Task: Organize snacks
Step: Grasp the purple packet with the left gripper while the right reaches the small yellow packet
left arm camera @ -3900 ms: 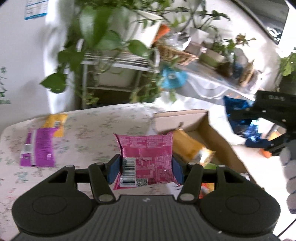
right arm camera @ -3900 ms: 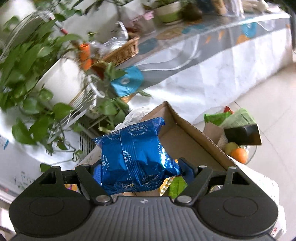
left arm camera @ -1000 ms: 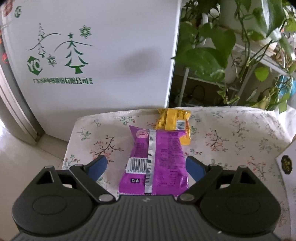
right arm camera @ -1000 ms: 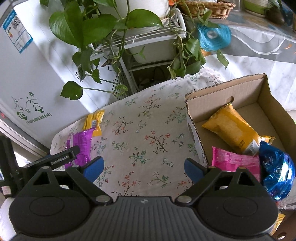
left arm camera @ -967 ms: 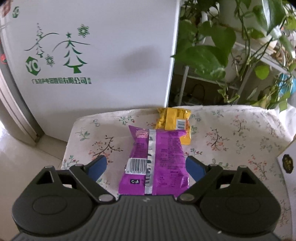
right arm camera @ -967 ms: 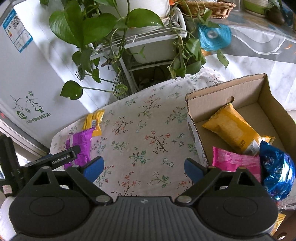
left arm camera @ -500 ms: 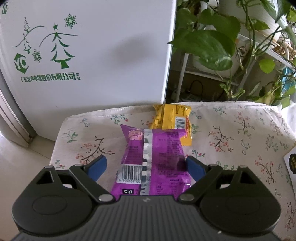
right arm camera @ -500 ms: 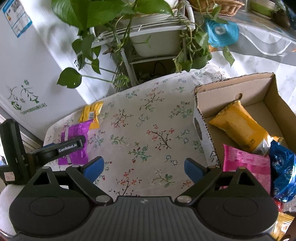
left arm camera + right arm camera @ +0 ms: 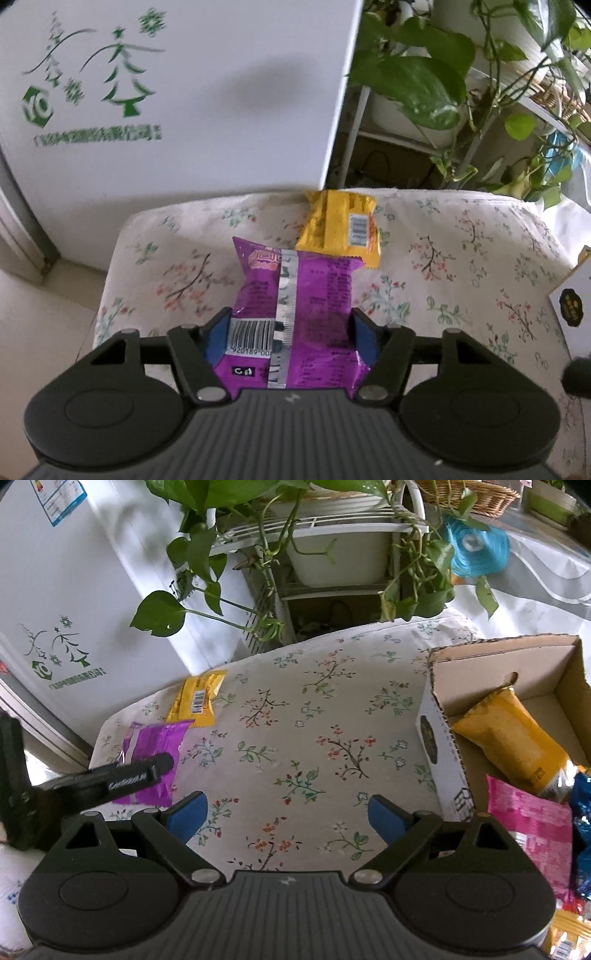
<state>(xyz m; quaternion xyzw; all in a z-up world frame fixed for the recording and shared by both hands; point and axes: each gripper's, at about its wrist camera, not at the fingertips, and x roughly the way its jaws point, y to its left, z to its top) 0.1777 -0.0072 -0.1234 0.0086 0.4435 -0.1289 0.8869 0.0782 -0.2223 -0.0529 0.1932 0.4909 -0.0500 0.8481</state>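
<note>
1. Since a second ago the left gripper [image 9: 291, 338] has been closing its fingers [image 9: 218, 338] on the purple snack packet [image 9: 295, 295]; the blue pads now press its two long edges, and its far end looks lifted off the cloth.
2. Lengthwise, the packet runs near to far, straight out from those fingers, barcode end nearest the camera.
3. Just beyond its far end lies the yellow snack packet [image 9: 340, 229], near the far edge of the table [image 9: 461, 266], its near edge hidden behind the purple one.
4. Held over bare cloth, the right gripper [image 9: 286, 814] has its fingers spread wide and empty.
5. At the right stands the cardboard box [image 9: 439, 738], snacks already inside.
6. Behind the table are a white appliance [image 9: 177, 92] and leafy potted plants [image 9: 424, 81]; the flowered cloth is soft and flat.
</note>
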